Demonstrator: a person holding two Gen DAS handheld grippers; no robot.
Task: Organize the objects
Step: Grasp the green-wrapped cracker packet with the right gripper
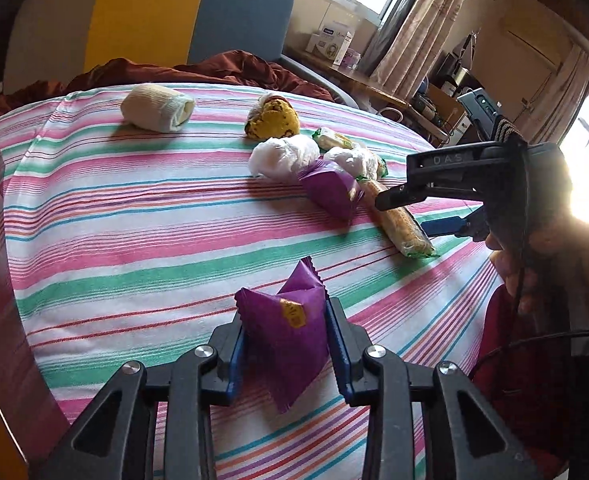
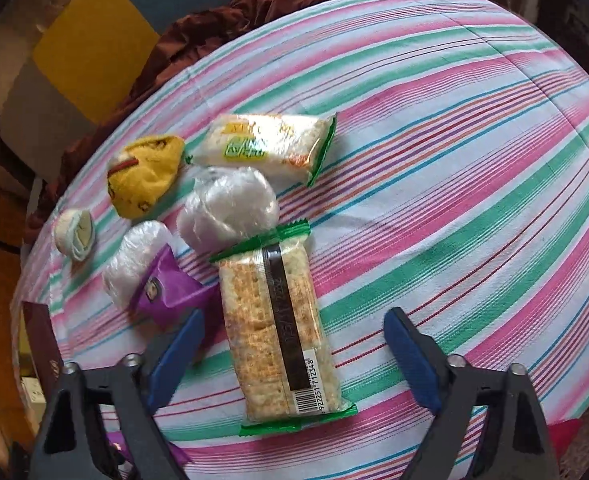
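Two grippers: the left gripper (image 1: pixel 286 344) jaws clamp a purple foil snack packet (image 1: pixel 290 332); the right gripper (image 2: pixel 294 344) jaws spread apart around a clear-wrapped cracker pack (image 2: pixel 282 332).

surface: striped cloth (image 2: pixel 454 160) | on it: cracker packs (image 2: pixel 282 332), purple packets (image 1: pixel 330 192), plastic-wrapped balls (image 2: pixel 226 208), rolled socks (image 1: pixel 158 108)

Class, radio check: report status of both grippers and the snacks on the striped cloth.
Left gripper shut on purple packet. Right gripper open, straddling cracker pack. Second purple packet touching its left finger.
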